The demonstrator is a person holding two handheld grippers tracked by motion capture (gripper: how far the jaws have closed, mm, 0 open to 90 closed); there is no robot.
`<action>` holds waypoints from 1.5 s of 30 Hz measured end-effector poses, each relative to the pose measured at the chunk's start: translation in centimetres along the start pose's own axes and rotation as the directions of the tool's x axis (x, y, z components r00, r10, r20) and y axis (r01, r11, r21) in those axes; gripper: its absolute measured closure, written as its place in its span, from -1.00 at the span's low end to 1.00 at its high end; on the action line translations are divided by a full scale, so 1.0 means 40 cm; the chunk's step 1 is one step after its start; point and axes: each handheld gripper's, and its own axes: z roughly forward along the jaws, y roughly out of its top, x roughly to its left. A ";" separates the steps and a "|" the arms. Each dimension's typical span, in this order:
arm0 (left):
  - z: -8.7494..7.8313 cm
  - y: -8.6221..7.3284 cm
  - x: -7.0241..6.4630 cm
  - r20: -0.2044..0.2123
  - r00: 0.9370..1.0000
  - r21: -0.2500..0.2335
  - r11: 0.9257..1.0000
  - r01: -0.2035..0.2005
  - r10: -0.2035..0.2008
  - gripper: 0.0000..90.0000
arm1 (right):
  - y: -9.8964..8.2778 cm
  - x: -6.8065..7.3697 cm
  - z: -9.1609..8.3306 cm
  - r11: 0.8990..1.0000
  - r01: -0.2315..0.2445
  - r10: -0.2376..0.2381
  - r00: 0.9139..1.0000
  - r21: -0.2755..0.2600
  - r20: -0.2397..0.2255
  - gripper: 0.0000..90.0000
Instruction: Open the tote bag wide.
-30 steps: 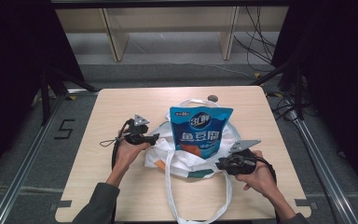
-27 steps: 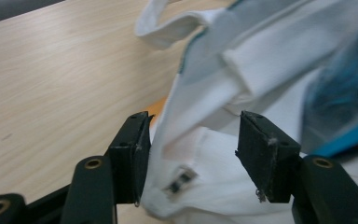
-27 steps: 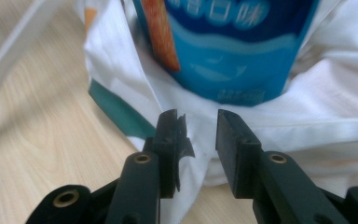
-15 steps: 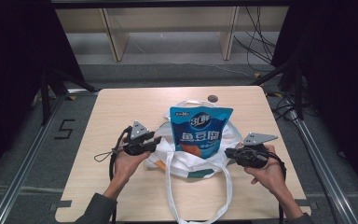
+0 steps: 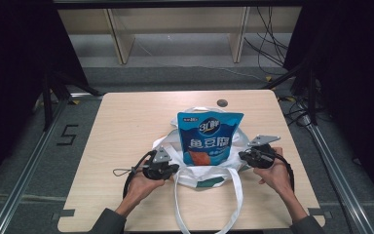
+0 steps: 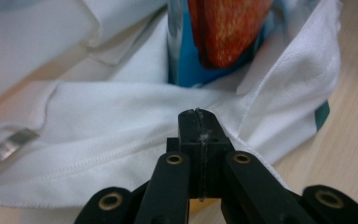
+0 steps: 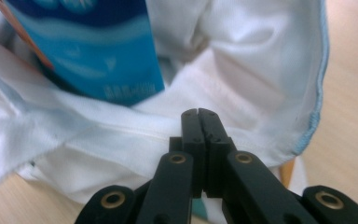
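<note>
L tongs (image 6: 199, 122) + R tongs (image 7: 199, 120) just closed, pinching white tote bag (image 5: 208, 171) rim at opposite sides, mid tabletop (image 5: 126, 117). Blue snack pouch (image 5: 208, 139) upright between them, in bag mouth; both hands equally near.

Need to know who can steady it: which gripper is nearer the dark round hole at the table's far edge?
Right. The right gripper sits at the white bag's right side, nearer the hole; the left gripper is lower left, farther off.
</note>
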 end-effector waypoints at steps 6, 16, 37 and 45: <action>0.021 -0.027 -0.018 -0.046 0.995 0.027 0.996 -0.090 0.091 0.99 | -0.026 0.019 0.048 0.998 0.008 -0.009 1.000 0.064 0.017 1.00; -0.034 0.019 -0.007 -0.109 0.992 -0.063 0.996 -0.070 0.063 0.69 | -0.017 -0.006 0.024 0.999 -0.024 0.023 0.999 -0.031 -0.031 0.97; 0.005 0.041 0.240 -0.237 0.952 -0.097 0.979 0.177 -0.196 0.94 | 0.013 -0.108 0.058 0.994 -0.091 0.094 0.994 -0.065 0.046 1.00; 0.034 0.030 0.255 -0.225 0.953 -0.089 0.979 0.186 -0.202 0.94 | 0.010 -0.119 0.083 0.993 -0.107 0.109 0.993 -0.044 0.050 1.00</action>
